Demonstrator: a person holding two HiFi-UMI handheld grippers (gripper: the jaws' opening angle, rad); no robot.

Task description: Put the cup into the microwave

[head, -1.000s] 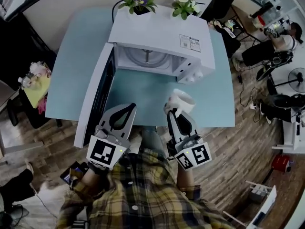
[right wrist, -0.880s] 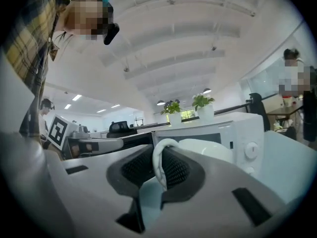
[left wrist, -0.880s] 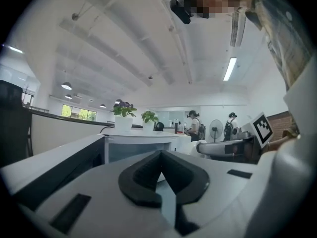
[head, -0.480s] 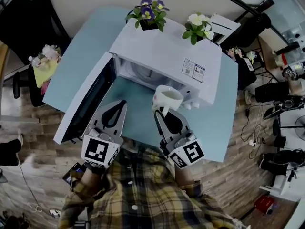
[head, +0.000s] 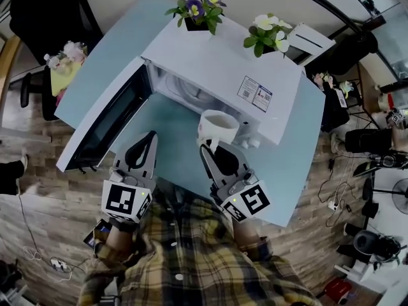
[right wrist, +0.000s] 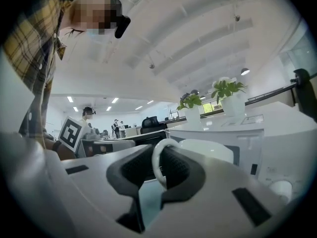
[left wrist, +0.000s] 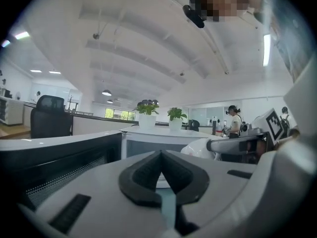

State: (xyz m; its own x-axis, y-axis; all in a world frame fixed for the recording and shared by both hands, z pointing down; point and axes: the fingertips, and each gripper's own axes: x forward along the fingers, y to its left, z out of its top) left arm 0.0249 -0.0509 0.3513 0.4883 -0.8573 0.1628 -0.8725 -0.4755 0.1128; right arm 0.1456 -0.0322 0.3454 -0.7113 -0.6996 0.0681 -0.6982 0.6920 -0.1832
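A white cup [head: 218, 125] hangs above the blue table [head: 111, 53], in front of the white microwave [head: 223, 75] and just right of its open cavity [head: 185, 95]. My right gripper [head: 206, 146] is shut on the cup's handle [right wrist: 156, 163]; the cup's body [right wrist: 205, 150] sticks out past the jaws. The microwave's door [head: 102, 123] stands swung open to the left. Beside that door my left gripper [head: 152, 134] hovers over the table, shut and empty, jaws touching in the left gripper view [left wrist: 161, 155].
Two potted flowers [head: 197, 8] [head: 268, 34] stand on top of the microwave. The microwave's knobs [head: 253, 143] are just right of the cup. Chairs, cables and gear crowd the wooden floor [head: 38, 190] round the table. A person [left wrist: 233, 122] stands far behind.
The right gripper carried the cup leftward, from below the knobs to in front of the cavity's right side. The left gripper shifted slightly along the door. The head view swung round.
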